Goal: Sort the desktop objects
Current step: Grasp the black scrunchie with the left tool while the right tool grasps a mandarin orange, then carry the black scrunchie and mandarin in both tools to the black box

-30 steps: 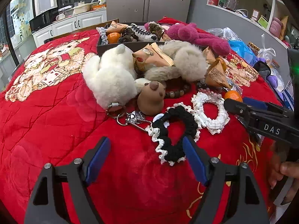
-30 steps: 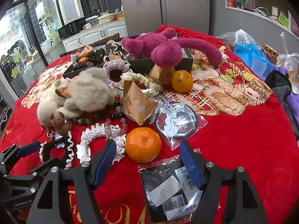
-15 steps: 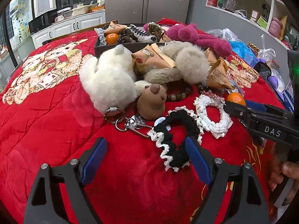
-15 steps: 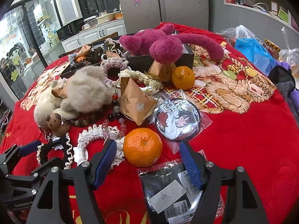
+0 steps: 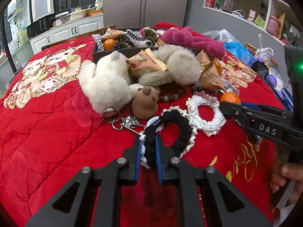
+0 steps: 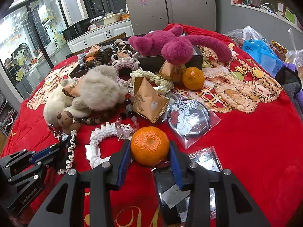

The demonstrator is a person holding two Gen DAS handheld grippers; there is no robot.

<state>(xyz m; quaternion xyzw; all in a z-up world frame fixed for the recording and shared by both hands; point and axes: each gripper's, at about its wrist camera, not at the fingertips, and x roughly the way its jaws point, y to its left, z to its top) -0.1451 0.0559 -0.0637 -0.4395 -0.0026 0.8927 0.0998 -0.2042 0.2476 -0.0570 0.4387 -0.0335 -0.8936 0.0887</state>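
Scrunchie, black knitted with white lace trim (image 5: 170,132): lies on the red quilted cloth (image 5: 56,132), nearest the left gripper (image 5: 148,151), whose blue-padded jaws have just been closing and now pinch its near arc; the free loop extends up and right, towards the white crocheted scrunchie (image 5: 206,113).

Mandarin, orange, round (image 6: 149,148): directly ahead of the right gripper (image 6: 149,162), jaws just closing, pads against both flanks. Dark sorting box (image 6: 170,62) lies beyond, past the plush toys.
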